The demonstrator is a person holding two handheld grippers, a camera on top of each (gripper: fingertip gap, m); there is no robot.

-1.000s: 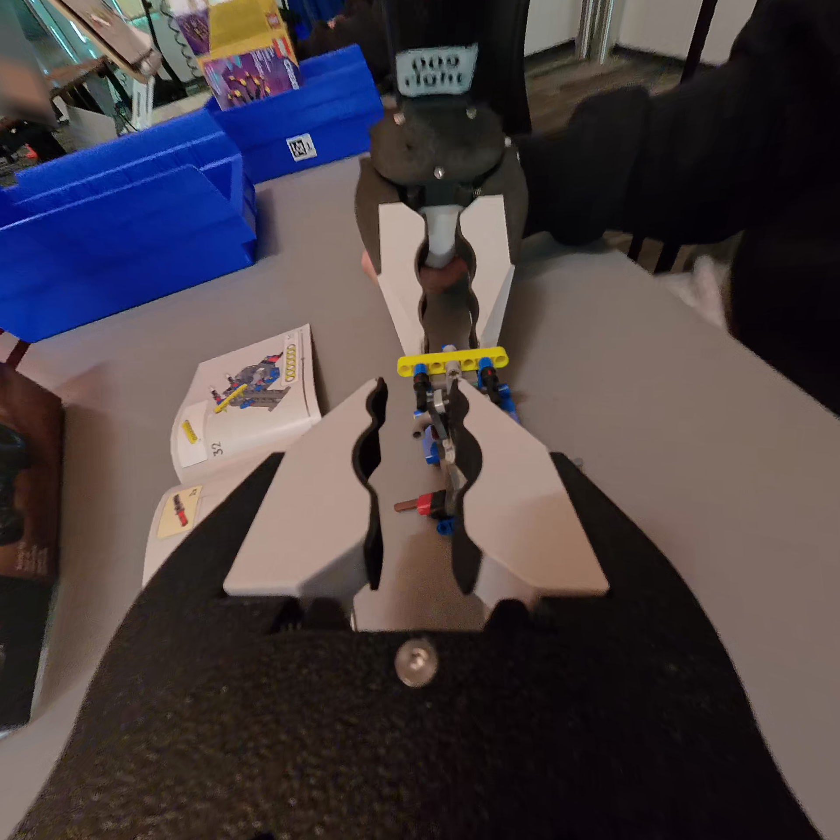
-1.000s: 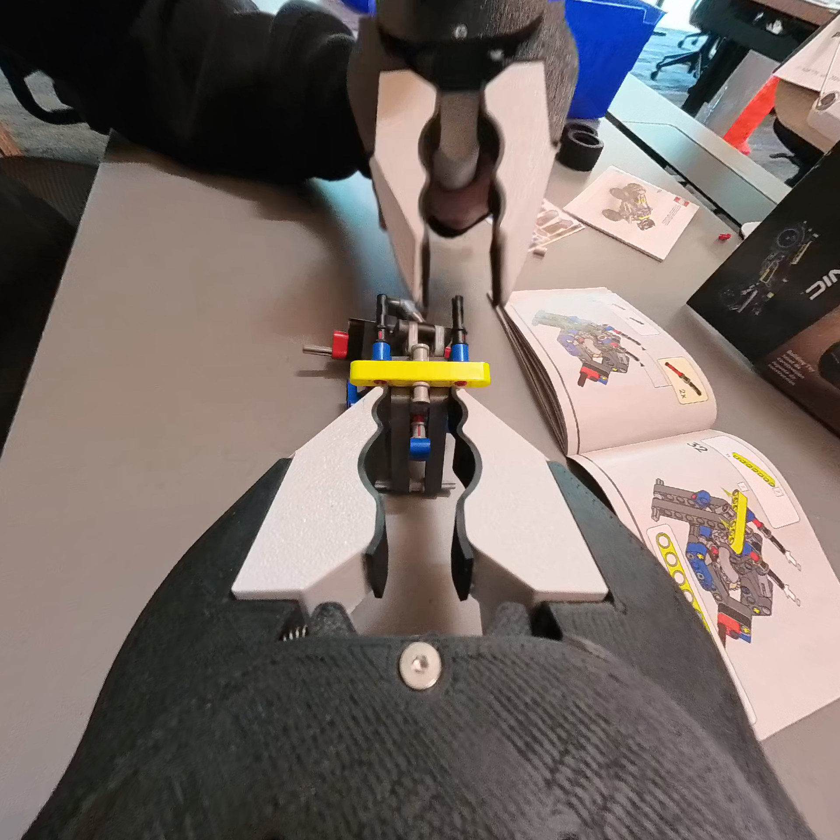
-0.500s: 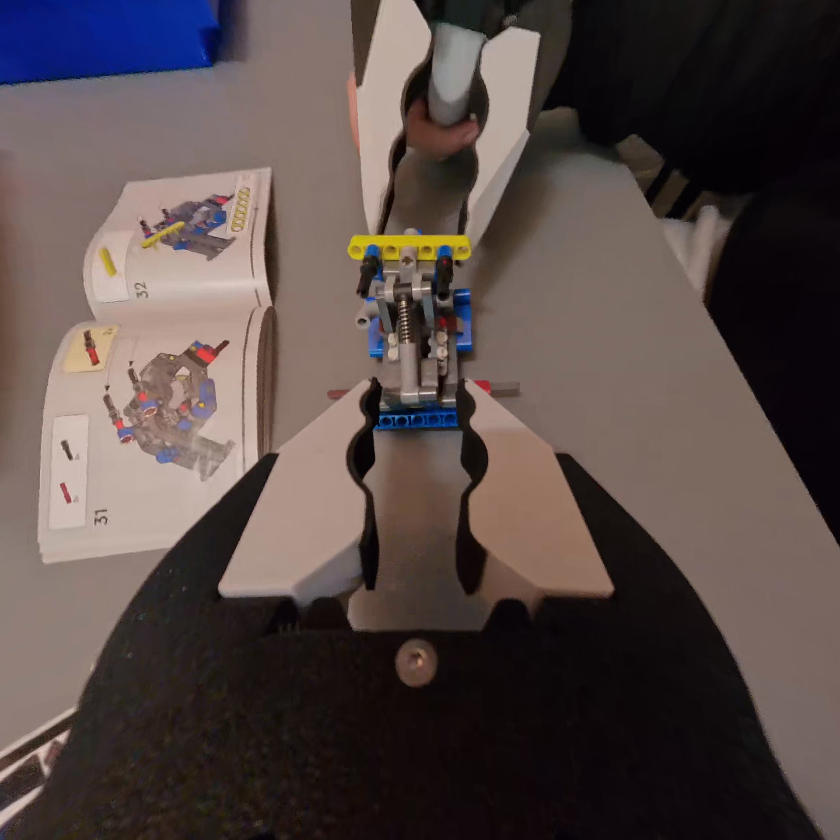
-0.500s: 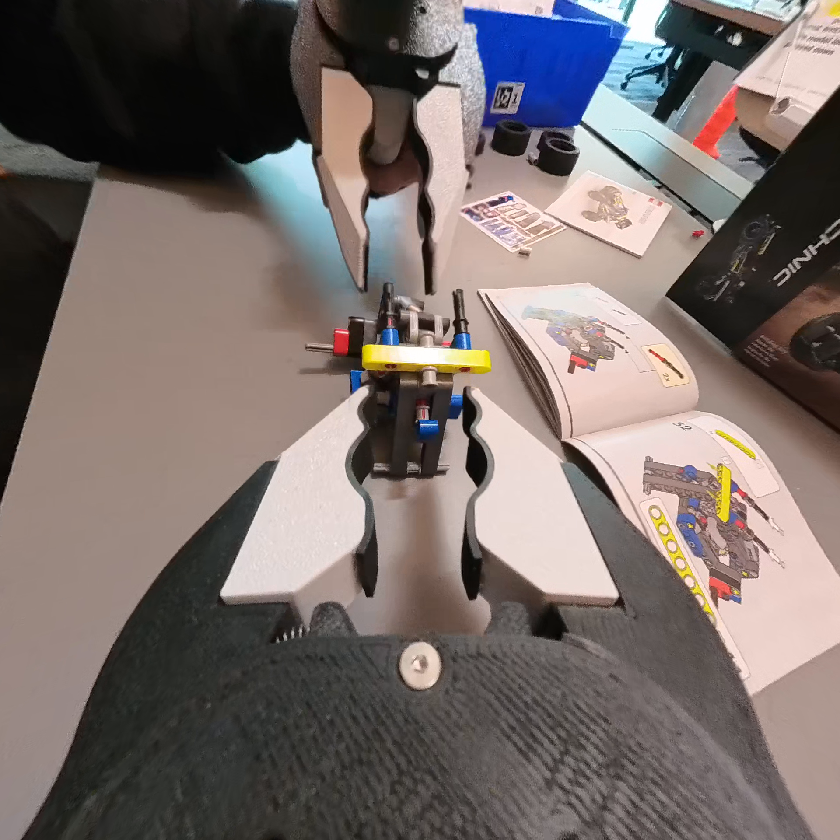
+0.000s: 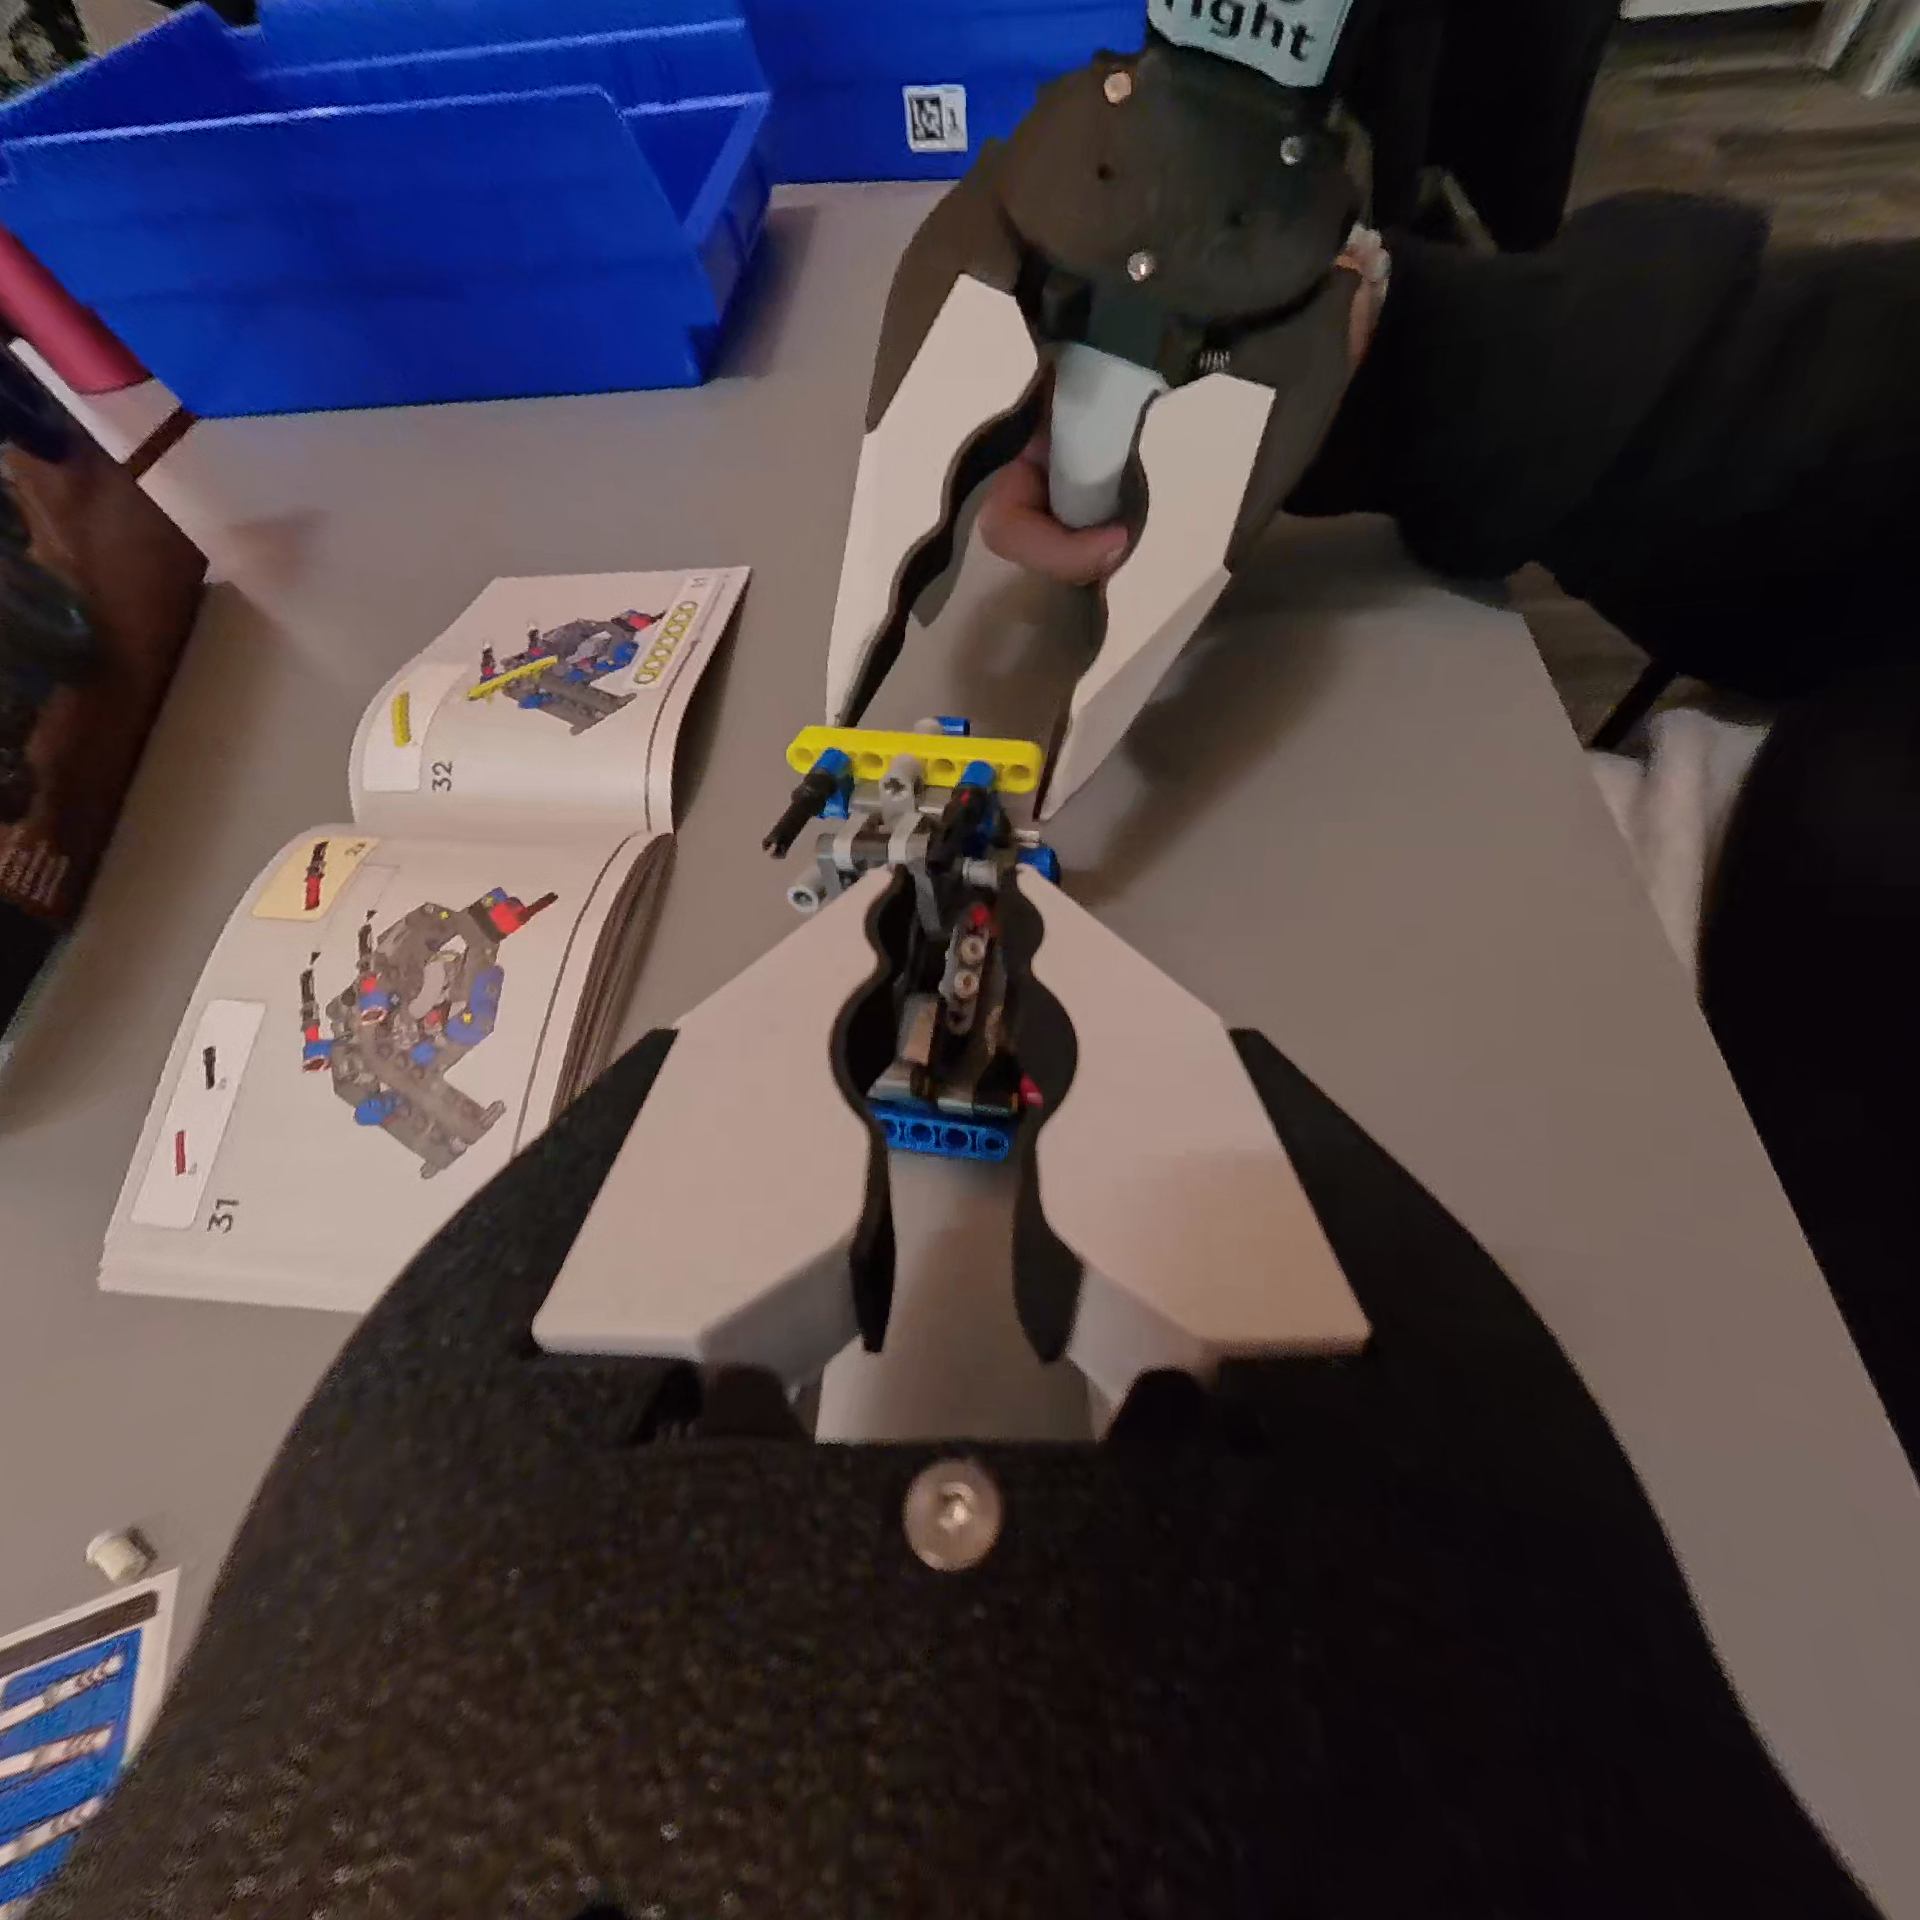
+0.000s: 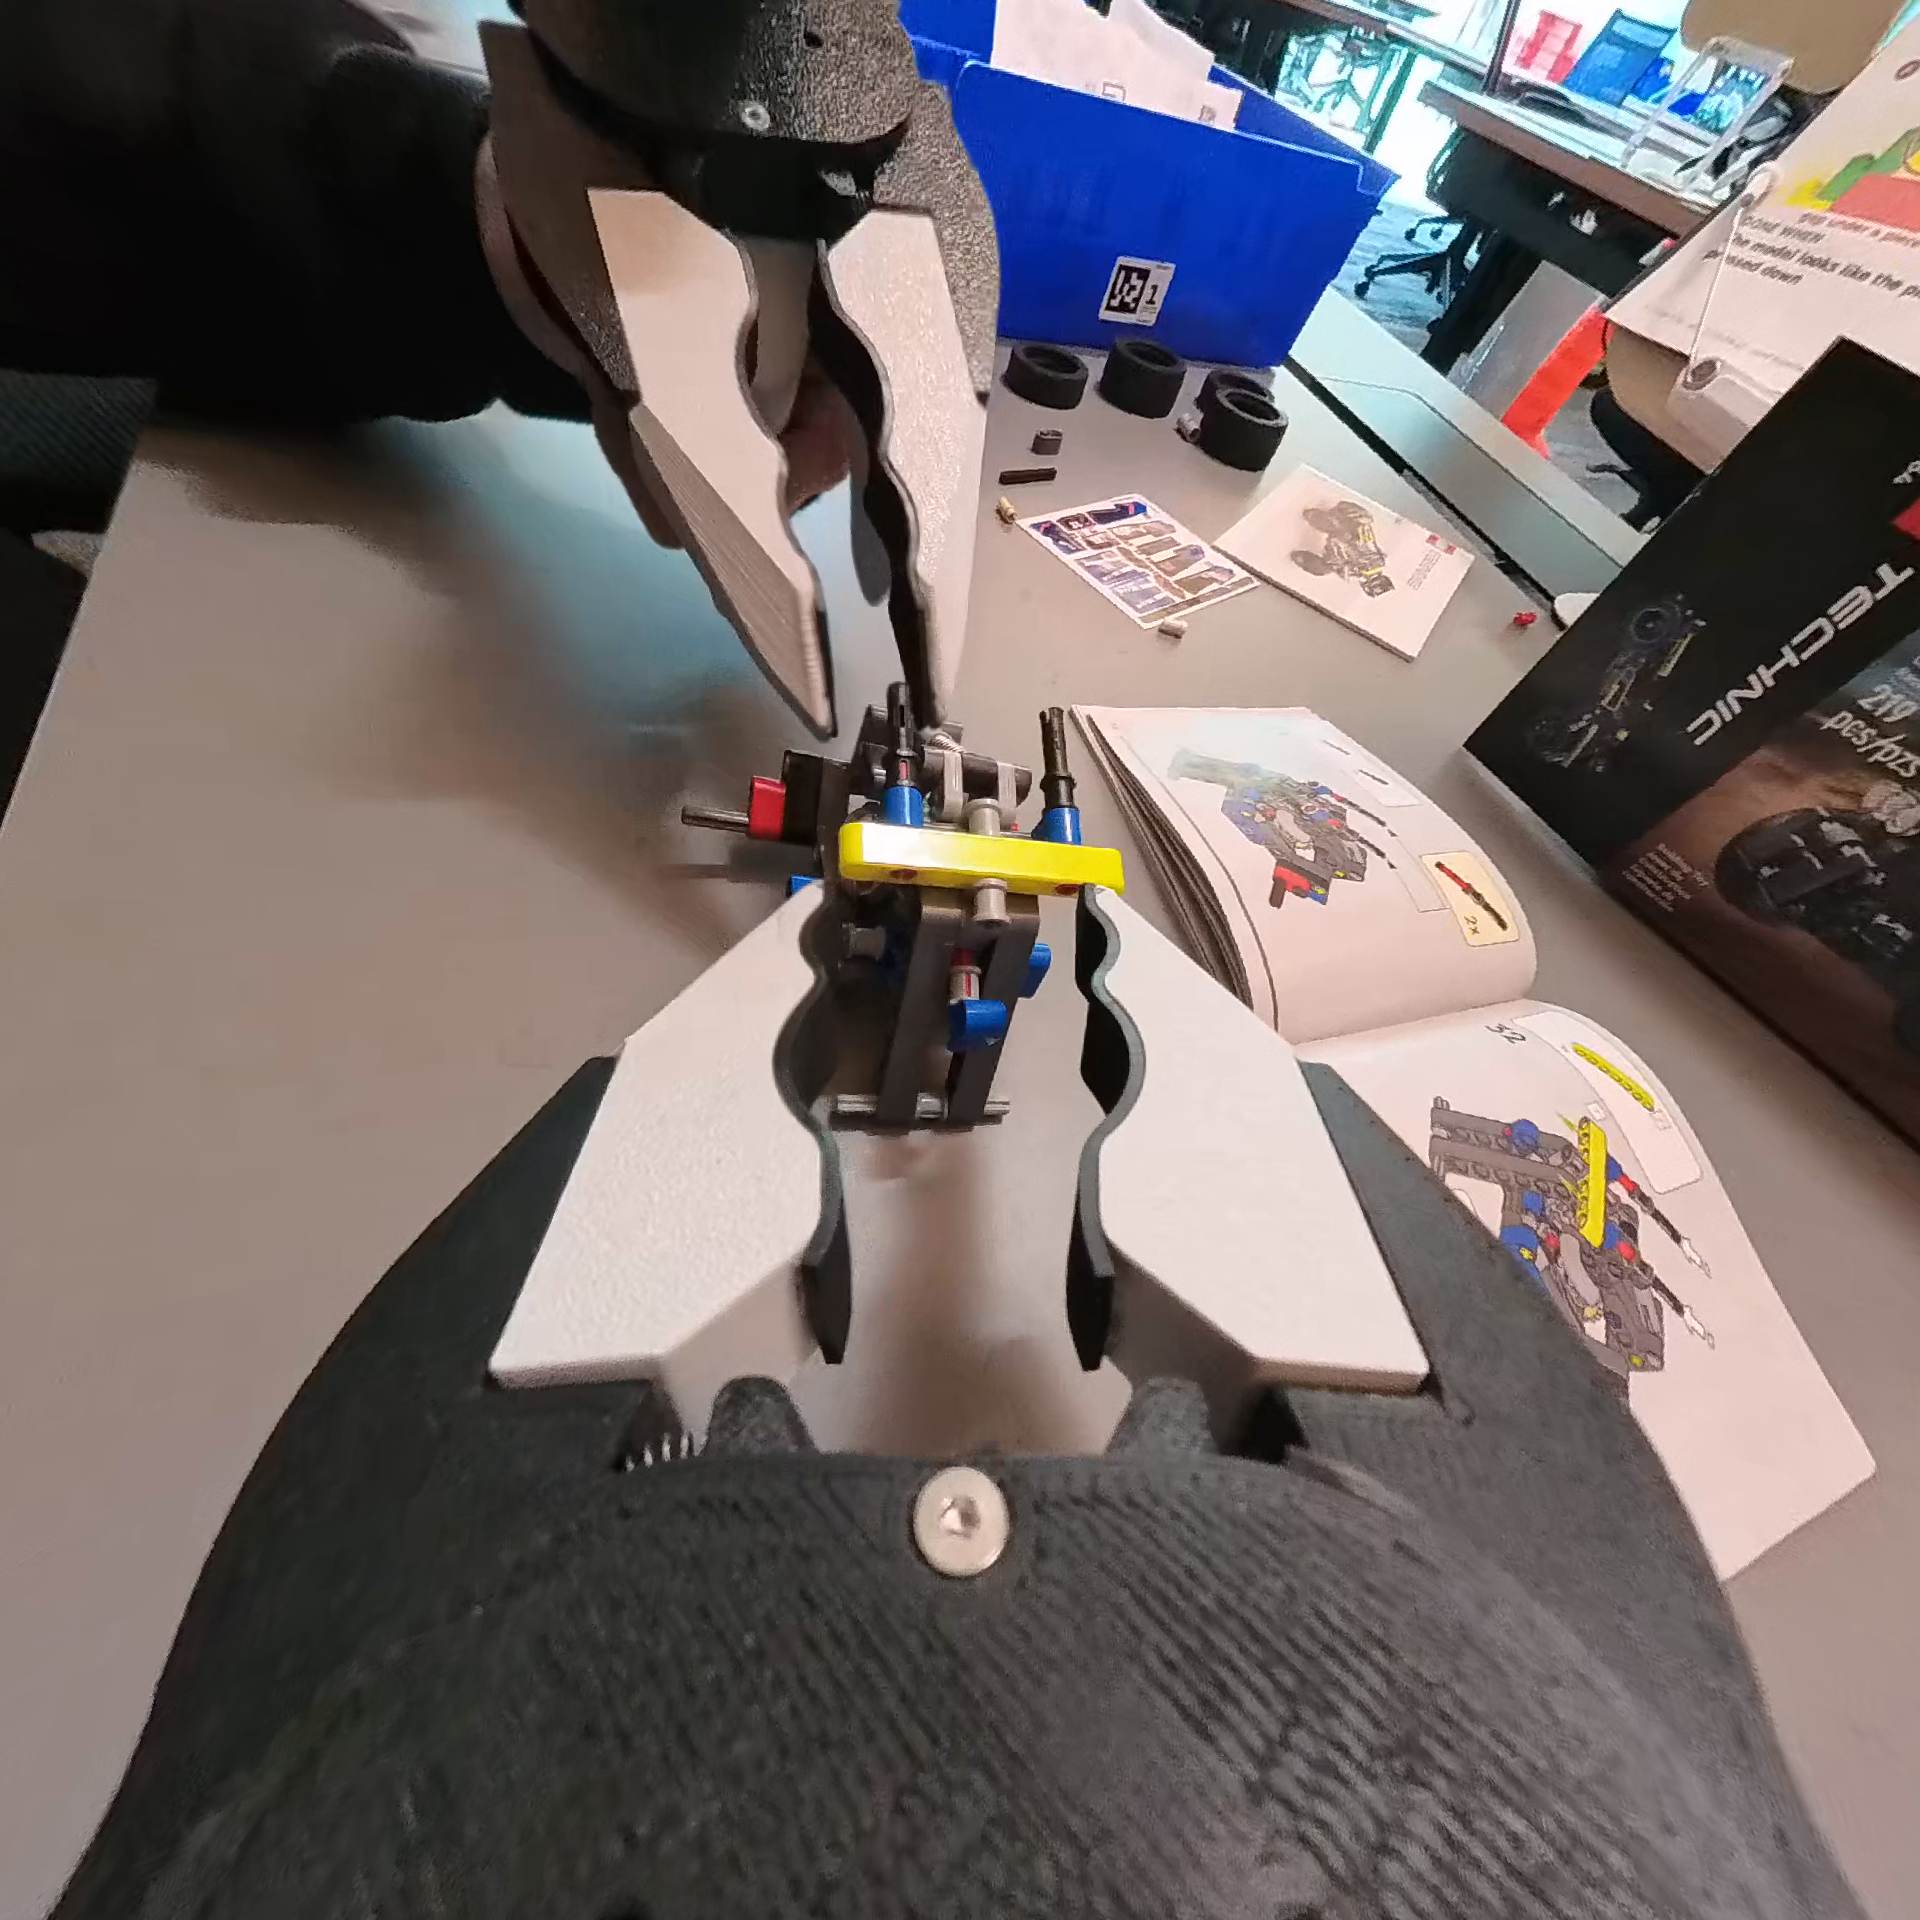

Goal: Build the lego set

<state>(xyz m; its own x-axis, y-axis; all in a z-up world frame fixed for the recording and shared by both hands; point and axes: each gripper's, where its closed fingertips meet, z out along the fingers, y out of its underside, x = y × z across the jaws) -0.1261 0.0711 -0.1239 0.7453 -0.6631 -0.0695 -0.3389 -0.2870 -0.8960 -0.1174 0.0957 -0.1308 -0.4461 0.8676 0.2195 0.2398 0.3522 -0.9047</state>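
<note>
- Left claw (image 5: pixel 951 883): nearly closed, both pads pressed on the rear part of the brick model (image 5: pixel 935 935), a dark grey frame with blue pins.
- Right claw (image 6: pixel 951 914): wide open. The model's front end stands between its fingers; its left finger lies close against the frame, and a clear gap shows at its right finger (image 6: pixel 1117 956).
- Yellow beam (image 6: pixel 982 857): across the model just beyond the right claw's tips.
- Open instruction booklet (image 6: pixel 1351 883): on the surface (image 6: pixel 312 935), right of the right claw.

Left view dim, right brighter with window glare; edges bent, slight motion blur.
</note>
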